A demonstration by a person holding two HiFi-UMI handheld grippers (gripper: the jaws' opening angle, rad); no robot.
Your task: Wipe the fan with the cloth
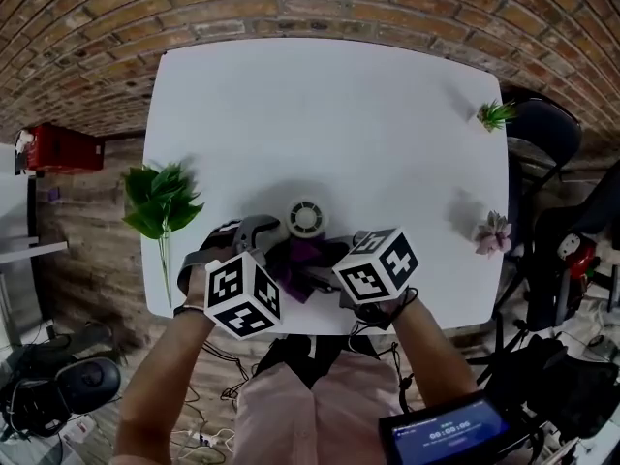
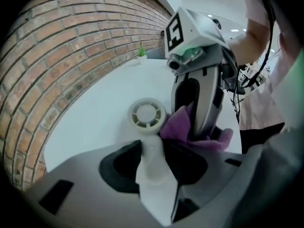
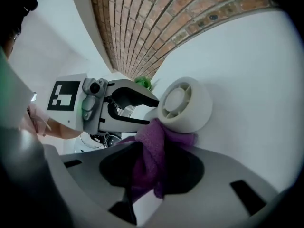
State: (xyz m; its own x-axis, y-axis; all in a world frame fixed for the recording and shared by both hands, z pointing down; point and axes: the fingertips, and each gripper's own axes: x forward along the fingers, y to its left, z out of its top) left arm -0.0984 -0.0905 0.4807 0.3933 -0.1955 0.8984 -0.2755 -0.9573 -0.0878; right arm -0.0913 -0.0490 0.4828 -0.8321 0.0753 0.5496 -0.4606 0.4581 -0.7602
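- Surface: white table, sq. top, far edge against a brick wall. You are at its near edge.
- On the table, well apart: leafy plant at the left edge, green sprig at the far-right corner, pink succulent near the right edge.
- Containers: pots under those plants are too small to make out. Only foliage is legible.
- Room: red box left of the table, dark chair at right, cables on the floor by your legs, lit screen bottom right.
- Task item: fan, small, white, round grille facing up, at the table's front-centre. Can't tell whether it rests on the top or is lifted.
- Your left gripper: jaws clamped on the fan's white stem, fan head just beyond the tips.
- Your right gripper: jaws pinching the purple cloth. The bunched cloth touches the fan housing's lower side, btw. the two grippers.
- Both grippers are angled down and meet nose to nose at the fan.
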